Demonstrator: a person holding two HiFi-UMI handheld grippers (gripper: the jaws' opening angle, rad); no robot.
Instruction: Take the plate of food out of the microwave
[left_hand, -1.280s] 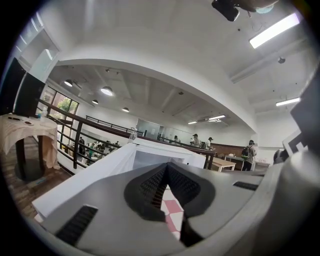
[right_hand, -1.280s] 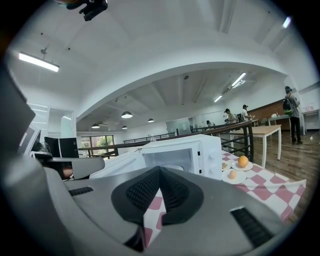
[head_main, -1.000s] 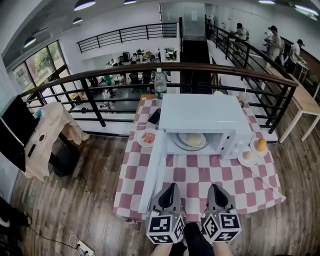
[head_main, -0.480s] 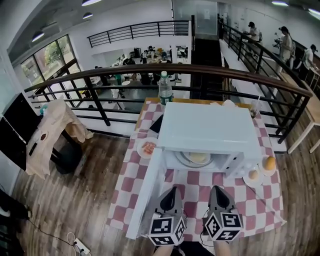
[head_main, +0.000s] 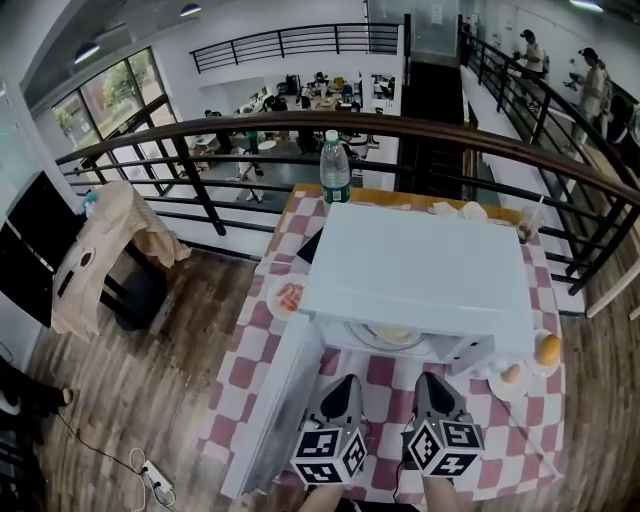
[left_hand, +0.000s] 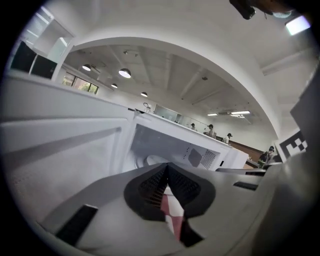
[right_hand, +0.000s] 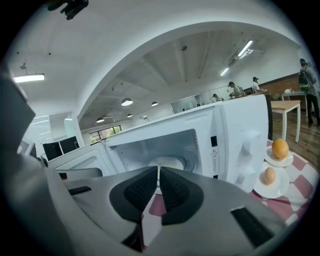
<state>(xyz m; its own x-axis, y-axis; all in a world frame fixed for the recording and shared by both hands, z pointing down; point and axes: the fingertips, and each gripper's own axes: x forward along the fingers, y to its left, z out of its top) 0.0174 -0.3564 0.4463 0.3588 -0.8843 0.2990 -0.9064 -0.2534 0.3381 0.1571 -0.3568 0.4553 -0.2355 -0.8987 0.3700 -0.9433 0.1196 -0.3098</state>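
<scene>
- My left hand-held gripper, at the lower centre of the head view, has its jaws pressed together on nothing.
- My right hand-held gripper, just beside it, has just been opening its jaws. I see a thin gap with nothing in it.
- The plate of food sits inside the white microwave, above both grippers in the frame.
- The microwave door stands swung open at the left, on the checked bench.
</scene>
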